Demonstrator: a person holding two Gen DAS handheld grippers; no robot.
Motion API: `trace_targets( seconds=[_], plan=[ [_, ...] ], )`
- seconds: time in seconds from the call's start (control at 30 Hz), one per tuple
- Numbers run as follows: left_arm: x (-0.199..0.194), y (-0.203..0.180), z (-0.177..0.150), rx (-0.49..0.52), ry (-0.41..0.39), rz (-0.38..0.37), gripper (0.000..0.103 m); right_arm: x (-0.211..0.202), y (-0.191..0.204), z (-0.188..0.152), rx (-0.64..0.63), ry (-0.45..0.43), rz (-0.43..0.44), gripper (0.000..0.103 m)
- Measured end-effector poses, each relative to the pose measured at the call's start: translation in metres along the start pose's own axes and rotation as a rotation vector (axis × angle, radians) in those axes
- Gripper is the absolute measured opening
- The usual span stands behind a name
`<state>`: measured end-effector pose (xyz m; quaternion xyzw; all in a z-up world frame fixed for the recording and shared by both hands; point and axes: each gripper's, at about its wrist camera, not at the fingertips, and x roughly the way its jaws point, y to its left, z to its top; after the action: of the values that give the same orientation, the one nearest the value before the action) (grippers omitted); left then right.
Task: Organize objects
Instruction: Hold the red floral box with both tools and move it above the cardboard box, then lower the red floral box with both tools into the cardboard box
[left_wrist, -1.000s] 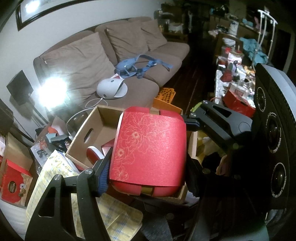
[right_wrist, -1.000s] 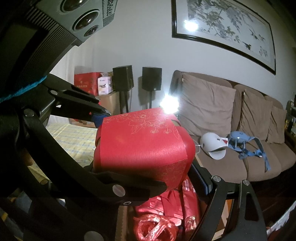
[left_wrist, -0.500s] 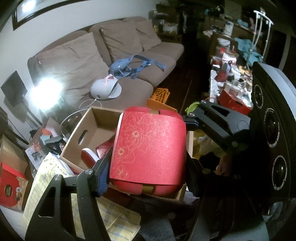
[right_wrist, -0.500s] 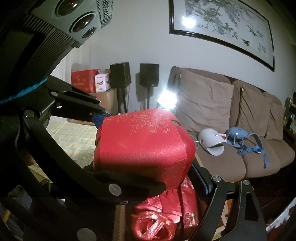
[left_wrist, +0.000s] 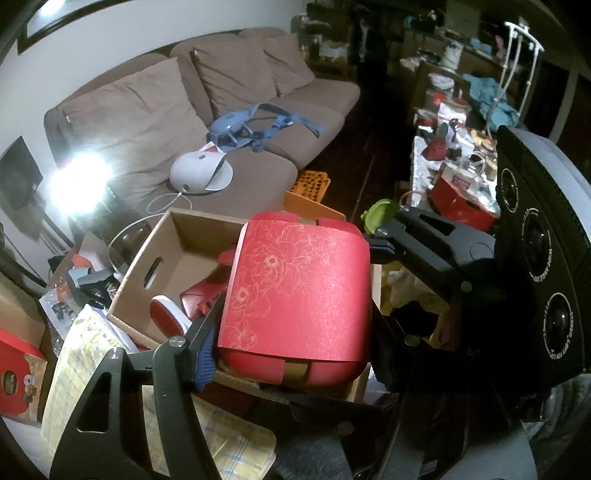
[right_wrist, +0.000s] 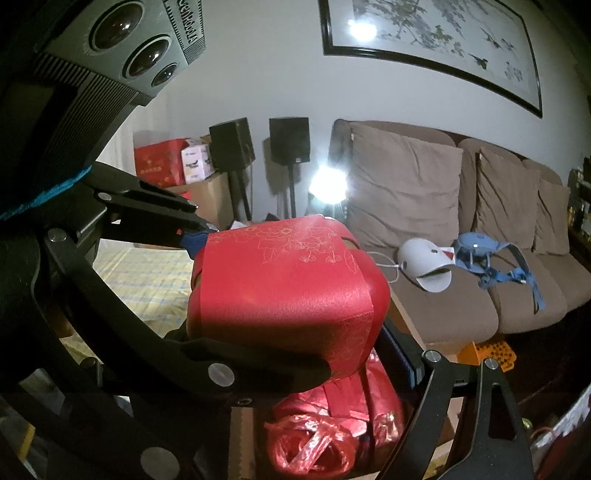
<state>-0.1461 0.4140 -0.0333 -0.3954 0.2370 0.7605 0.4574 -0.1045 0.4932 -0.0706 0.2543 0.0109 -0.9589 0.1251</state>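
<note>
A red box with gold flower print (left_wrist: 299, 295) is held between both grippers above an open cardboard box (left_wrist: 173, 236). My left gripper (left_wrist: 291, 332) is shut on the red box, one finger on each side. My right gripper (right_wrist: 295, 343) is also shut on the red box (right_wrist: 291, 295), from the other side. The cardboard box holds red packets and a red-and-white item (left_wrist: 166, 314). In the right wrist view, red bags and ribbon (right_wrist: 332, 432) lie in it below the red box.
A brown sofa (left_wrist: 229, 92) carries a white dome device (left_wrist: 199, 173) and a blue harness (left_wrist: 251, 125). An orange crate (left_wrist: 310, 188) stands behind the box. A cluttered table (left_wrist: 458, 173) is at right. Speakers (right_wrist: 288, 140) stand by the wall. A checked cloth (left_wrist: 92, 369) lies at left.
Both grippers and the red box have moved together; the sofa and cardboard box shift in view, and more of the box's inside shows below the red box.
</note>
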Motion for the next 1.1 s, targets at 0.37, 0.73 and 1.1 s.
trace_targets(
  seconds=[0.37, 0.73, 1.1],
  plan=[
    [0.007, -0.001, 0.005, -0.005, 0.003, -0.017, 0.063, 0.001, -0.009, -0.001, 0.038, 0.008, -0.001, 0.088],
    [0.013, -0.003, 0.01, -0.028, 0.01, -0.031, 0.064, 0.002, -0.02, -0.003, 0.082, 0.022, 0.011, 0.088],
    [0.02, -0.002, 0.011, -0.044, 0.03, -0.043, 0.064, 0.004, -0.025, -0.006, 0.114, 0.042, 0.023, 0.088]
  ],
)
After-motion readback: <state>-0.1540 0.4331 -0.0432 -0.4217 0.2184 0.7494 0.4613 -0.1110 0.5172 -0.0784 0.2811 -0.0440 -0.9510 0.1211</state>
